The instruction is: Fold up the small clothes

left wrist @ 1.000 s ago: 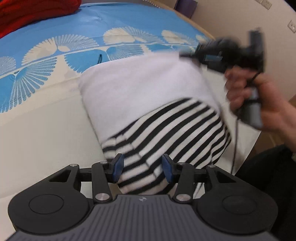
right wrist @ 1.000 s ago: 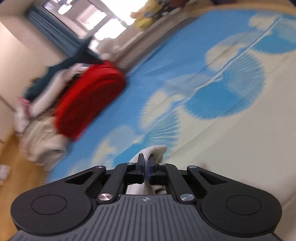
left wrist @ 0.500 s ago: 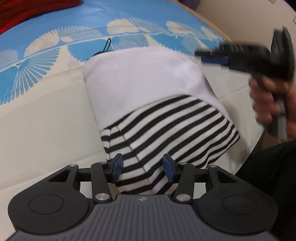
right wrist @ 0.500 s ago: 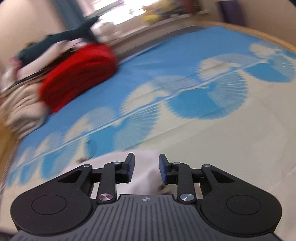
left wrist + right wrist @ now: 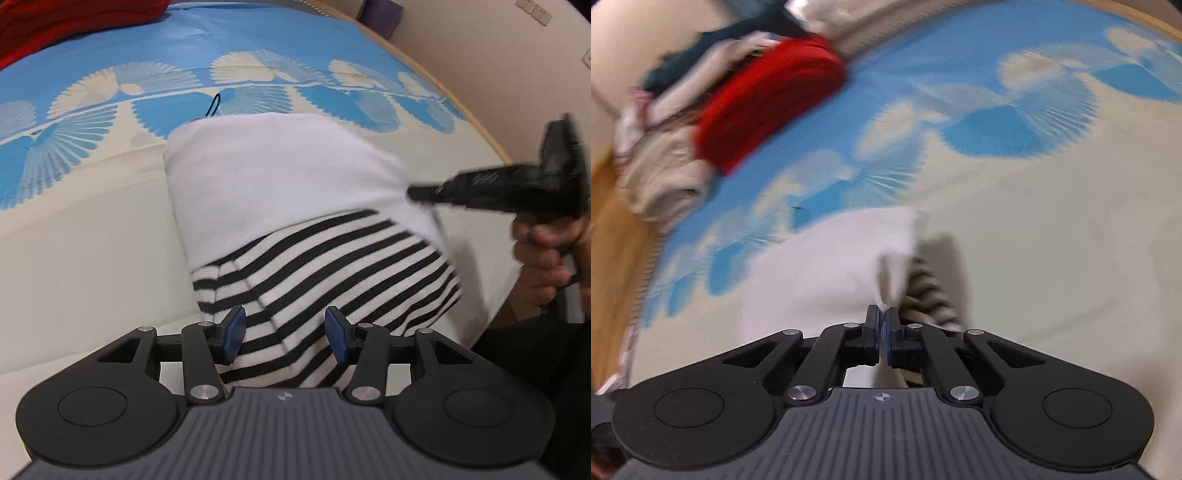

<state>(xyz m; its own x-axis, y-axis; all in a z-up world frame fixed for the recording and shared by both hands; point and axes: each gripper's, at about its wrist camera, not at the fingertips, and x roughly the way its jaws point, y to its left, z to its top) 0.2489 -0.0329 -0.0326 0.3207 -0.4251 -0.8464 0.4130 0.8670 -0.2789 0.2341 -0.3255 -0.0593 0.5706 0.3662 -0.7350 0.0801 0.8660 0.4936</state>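
A small garment lies on the bed, white in its far half and black-and-white striped in its near half. My left gripper is open just above the striped near edge, a finger on each side of the cloth. My right gripper is shut on the white edge of the garment; striped cloth shows just beside it. In the left wrist view the right gripper reaches in from the right at the garment's right edge, blurred.
The bed sheet is cream near me and blue with fan patterns farther off. A red folded item and a pile of beige and dark clothes lie at the bed's far left. A wall runs on the right.
My right gripper was shut on white cloth, opened half a second ago, and has now shut on the garment's white right edge. The left gripper stayed open over the striped edge.
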